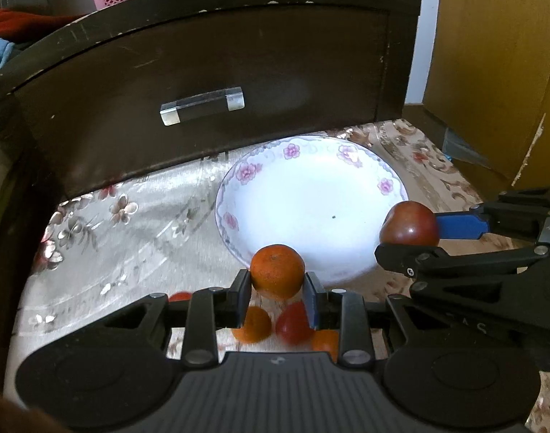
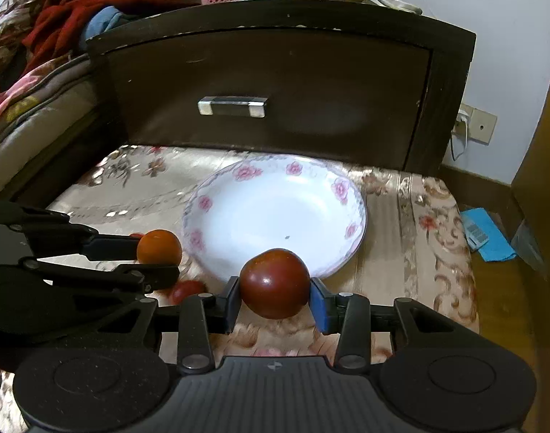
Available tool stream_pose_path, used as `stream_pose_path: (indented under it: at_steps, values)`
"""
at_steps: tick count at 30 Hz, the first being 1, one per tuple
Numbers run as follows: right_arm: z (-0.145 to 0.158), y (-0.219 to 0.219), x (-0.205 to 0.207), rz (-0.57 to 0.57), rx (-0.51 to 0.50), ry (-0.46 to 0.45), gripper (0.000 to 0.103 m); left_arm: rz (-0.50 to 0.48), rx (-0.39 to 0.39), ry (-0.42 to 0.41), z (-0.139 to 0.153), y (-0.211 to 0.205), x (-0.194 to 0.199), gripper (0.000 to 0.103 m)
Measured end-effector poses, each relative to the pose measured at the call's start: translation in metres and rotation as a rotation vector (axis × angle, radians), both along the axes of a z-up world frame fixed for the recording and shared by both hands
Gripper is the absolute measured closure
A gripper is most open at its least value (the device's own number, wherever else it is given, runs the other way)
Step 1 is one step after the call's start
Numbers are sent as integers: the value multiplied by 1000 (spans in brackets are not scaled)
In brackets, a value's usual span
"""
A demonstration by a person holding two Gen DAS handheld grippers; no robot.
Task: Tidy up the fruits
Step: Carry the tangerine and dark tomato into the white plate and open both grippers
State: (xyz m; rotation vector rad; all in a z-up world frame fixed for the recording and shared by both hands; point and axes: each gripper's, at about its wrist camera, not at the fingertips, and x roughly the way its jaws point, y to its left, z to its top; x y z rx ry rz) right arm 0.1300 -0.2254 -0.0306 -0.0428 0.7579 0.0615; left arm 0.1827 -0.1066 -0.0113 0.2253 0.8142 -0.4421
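My left gripper [image 1: 277, 290] is shut on an orange mandarin [image 1: 277, 270], held just above the near rim of a white flowered plate [image 1: 311, 195]. My right gripper [image 2: 275, 297] is shut on a dark red plum-like fruit [image 2: 275, 283], also at the plate's [image 2: 275, 213] near rim. In the left wrist view the right gripper [image 1: 410, 231] with its red fruit [image 1: 409, 224] hangs over the plate's right edge. In the right wrist view the left gripper [image 2: 158, 252] with the mandarin [image 2: 158, 247] is left of the plate. The plate holds no fruit.
More fruit lies on the flowered cloth [image 1: 130, 238] under my left gripper: an orange piece [image 1: 253, 324], a red one [image 1: 293, 323], another orange one [image 1: 325, 341]. A red fruit [image 2: 188, 290] shows beside the plate. A dark drawer front [image 1: 217, 83] stands right behind the plate.
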Motion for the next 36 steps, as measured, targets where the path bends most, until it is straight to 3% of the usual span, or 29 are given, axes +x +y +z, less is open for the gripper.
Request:
stream_pose_path:
  at_steps: [15,36]
  values:
    - [-18,-12,35,8,-19,11,67,1,48,-2,-17,-13,25,66]
    - [-22,-12,41,8,-50,-3,65,8,58,-8,-20,-15,28,65]
